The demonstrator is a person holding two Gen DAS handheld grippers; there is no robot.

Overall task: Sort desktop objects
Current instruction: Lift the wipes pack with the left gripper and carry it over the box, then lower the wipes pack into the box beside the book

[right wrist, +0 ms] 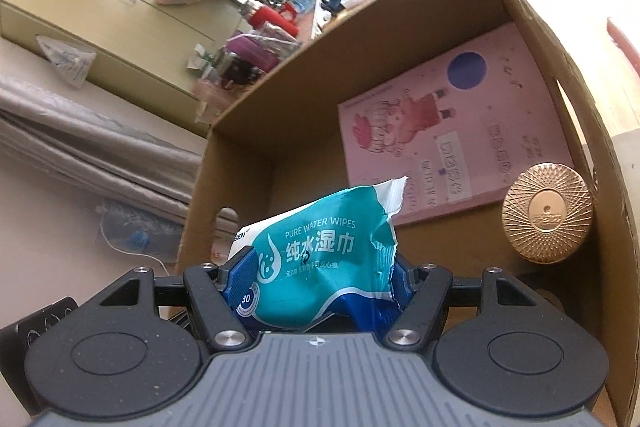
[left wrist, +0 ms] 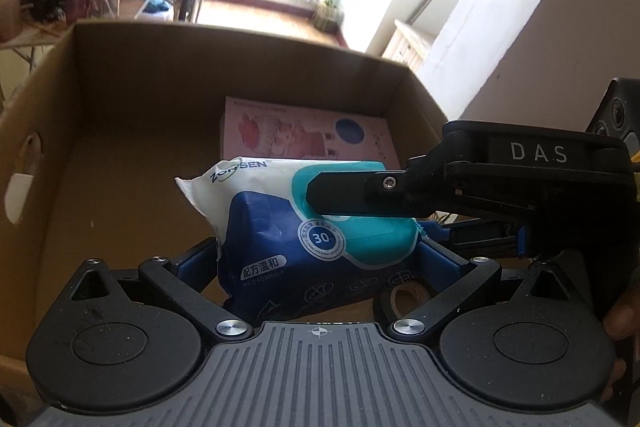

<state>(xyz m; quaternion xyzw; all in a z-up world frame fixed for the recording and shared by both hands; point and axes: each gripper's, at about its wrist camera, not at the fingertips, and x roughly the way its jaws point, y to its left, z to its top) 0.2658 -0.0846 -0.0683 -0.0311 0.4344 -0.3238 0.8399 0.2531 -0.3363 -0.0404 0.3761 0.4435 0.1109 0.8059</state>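
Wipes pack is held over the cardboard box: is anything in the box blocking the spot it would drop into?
Nothing visible blocks it. The wipes pack, gripped by both the right hand-held gripper and the left hand-held gripper, hangs over bare floor of the cardboard box. The pink book and gold round tin sit farther in, and the tape roll lies off to one side.

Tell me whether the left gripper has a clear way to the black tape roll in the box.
Probably not: the left gripper is shut on the wipes pack, which hangs in front of the tape roll; the right gripper crosses above.
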